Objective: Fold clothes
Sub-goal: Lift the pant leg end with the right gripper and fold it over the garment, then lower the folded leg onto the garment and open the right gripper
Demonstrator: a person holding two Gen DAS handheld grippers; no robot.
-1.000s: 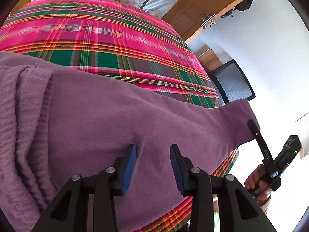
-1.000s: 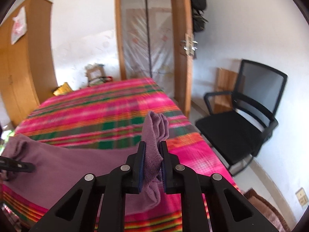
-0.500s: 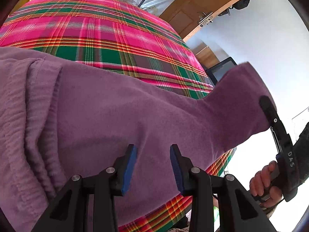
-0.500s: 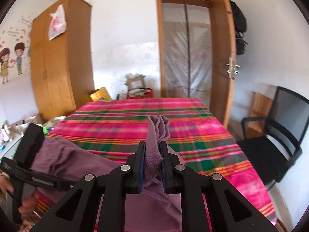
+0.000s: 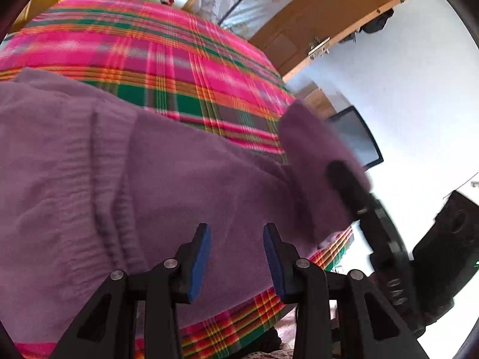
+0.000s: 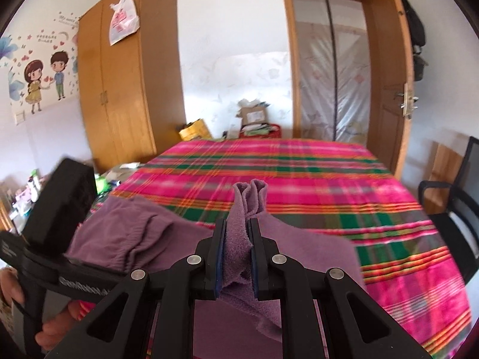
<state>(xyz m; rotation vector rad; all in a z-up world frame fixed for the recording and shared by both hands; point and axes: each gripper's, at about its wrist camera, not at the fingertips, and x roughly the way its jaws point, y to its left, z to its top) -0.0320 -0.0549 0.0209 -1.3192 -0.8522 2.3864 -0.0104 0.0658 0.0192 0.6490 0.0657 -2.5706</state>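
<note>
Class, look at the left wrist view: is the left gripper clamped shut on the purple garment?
No: the left gripper has its blue pads standing apart above the purple garment, with bare cloth showing in the gap between them.

Bright daylight fills both fisheye views; the white wall [image 5: 404, 95] glares, nearly blown out. Edges curve and darken into vignette. Motion blur smears the plaid bedspread [image 6: 299, 173] and right gripper [image 5: 359, 197].

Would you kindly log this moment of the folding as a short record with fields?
garment: purple fleece trousers, lying on the bed
surface: pink and green plaid bedspread
right tool: shut on the trouser leg end, lifted off the bedspread
left tool: open above the fabric, gripping nothing
waistband: gathered, at the left side of the right view
</note>
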